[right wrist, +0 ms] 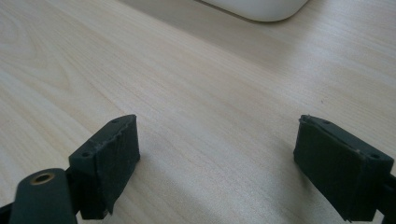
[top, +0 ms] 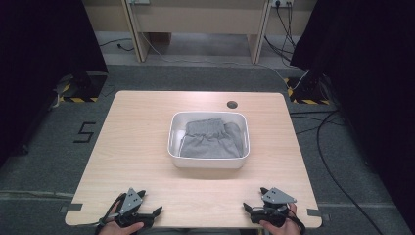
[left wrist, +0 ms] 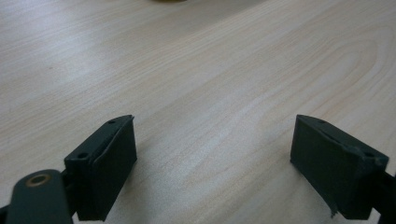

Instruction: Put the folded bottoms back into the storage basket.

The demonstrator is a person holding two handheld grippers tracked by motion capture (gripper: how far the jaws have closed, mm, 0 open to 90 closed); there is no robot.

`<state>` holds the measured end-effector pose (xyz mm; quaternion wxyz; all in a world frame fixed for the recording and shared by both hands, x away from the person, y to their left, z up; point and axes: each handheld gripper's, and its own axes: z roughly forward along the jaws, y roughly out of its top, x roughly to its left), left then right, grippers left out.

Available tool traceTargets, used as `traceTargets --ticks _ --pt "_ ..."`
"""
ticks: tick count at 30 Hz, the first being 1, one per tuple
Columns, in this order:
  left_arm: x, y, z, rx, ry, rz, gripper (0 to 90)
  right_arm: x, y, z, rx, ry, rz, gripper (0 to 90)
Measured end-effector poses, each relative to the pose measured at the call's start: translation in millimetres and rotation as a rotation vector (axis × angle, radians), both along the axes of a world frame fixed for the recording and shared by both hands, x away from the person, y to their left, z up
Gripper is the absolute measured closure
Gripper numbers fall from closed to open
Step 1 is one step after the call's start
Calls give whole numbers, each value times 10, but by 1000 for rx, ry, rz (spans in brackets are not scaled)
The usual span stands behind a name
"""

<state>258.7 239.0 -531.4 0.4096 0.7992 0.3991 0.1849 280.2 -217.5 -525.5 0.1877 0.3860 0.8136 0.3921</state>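
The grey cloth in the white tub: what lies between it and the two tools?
Only bare wooden table, seen in the high view, separates the left tool and right tool from the white tub holding the grey cloth.

Left hand-held gripper (top: 148, 205): black body topped by a grey three-cornered plate with small dark holes, black cable looping at its side; its two jaws are matte black rectangular blocks, each with two small screw holes along the top edge, and a brass-ringed eyelet sits in the black arm beside one. Right hand-held gripper (top: 253, 200): same black build, same grey plate; pad edges slightly ragged.
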Motion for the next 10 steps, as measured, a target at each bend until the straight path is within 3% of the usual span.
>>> traceTargets --ticks 10 --pt "5 -4 11 6 8 1 134 13 -9 9 -4 5 12 155"
